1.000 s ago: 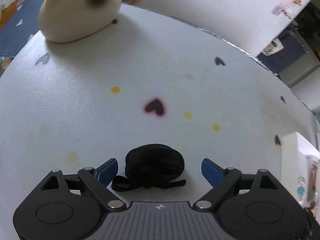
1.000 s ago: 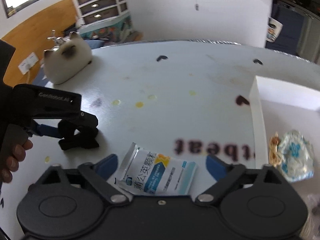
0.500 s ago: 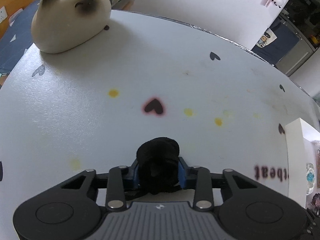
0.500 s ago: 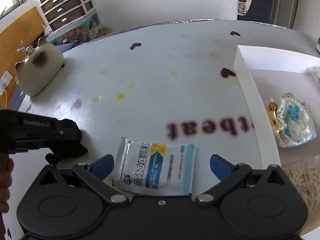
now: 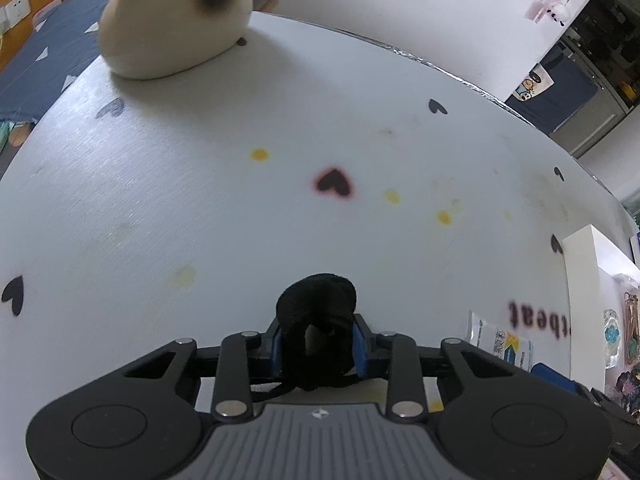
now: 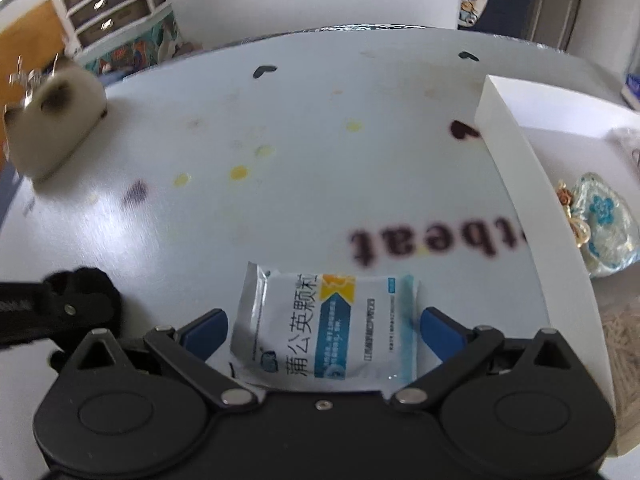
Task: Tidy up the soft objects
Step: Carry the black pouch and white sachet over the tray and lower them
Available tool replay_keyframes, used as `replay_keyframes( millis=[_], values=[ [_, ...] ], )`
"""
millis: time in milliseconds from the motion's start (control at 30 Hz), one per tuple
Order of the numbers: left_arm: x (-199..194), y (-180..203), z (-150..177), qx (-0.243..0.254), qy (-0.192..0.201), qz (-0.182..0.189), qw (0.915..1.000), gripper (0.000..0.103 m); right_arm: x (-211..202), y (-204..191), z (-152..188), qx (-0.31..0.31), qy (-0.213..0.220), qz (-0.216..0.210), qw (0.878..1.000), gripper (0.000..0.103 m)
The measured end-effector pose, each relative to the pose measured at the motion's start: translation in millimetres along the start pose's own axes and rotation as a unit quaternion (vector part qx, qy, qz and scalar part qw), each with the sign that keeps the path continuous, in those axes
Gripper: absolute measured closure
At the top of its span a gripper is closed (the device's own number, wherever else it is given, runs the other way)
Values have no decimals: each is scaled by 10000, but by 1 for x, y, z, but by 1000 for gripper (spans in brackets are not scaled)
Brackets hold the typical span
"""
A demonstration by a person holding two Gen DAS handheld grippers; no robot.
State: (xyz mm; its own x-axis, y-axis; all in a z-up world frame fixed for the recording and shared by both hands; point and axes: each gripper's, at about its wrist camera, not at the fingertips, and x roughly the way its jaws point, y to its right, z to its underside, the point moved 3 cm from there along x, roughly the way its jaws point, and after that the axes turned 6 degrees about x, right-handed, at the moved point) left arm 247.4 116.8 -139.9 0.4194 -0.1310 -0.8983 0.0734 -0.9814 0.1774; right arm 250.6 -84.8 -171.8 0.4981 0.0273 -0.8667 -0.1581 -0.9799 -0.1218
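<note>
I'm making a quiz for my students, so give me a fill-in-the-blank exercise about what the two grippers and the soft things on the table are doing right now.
1. The left gripper is shut on the soft ____ fabric bundle.
2. The right gripper has its jaws ____ on either side of the flat blue-and-white sachet.
3. The pale blue embroidered pouch lies inside the white ____.
4. The cream cat-shaped plush sits near the table's far ____.

Missing words: black; open; box; edge

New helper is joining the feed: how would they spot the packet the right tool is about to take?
On the white table, left of the white box, a flat packet lies between the open right tool. Alone here, it is printed, with blue and yellow panels.
</note>
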Motion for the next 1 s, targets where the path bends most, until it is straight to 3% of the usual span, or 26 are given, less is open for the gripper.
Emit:
replay_keyframes(
  millis=[133,367,467,767,1000],
  values=[
    [-4,-3,5,-42,0,-8,10000,69,0,-4,4,-406,-38,51,9992,0],
    [-12,2,11,-7,72,39,10000,69,-13,0,7,-567,72,-179,9982,24],
    [-17,7,13,31,142,56,9999,69,-21,2,8,-538,78,-406,9977,24],
    [-42,24,19,139,511,100,9985,69,-70,15,-3,-704,792,-656,9922,24],
    [-64,48,23,269,831,182,9960,69,-101,36,-7,-712,1001,-920,9882,24]
  ],
)
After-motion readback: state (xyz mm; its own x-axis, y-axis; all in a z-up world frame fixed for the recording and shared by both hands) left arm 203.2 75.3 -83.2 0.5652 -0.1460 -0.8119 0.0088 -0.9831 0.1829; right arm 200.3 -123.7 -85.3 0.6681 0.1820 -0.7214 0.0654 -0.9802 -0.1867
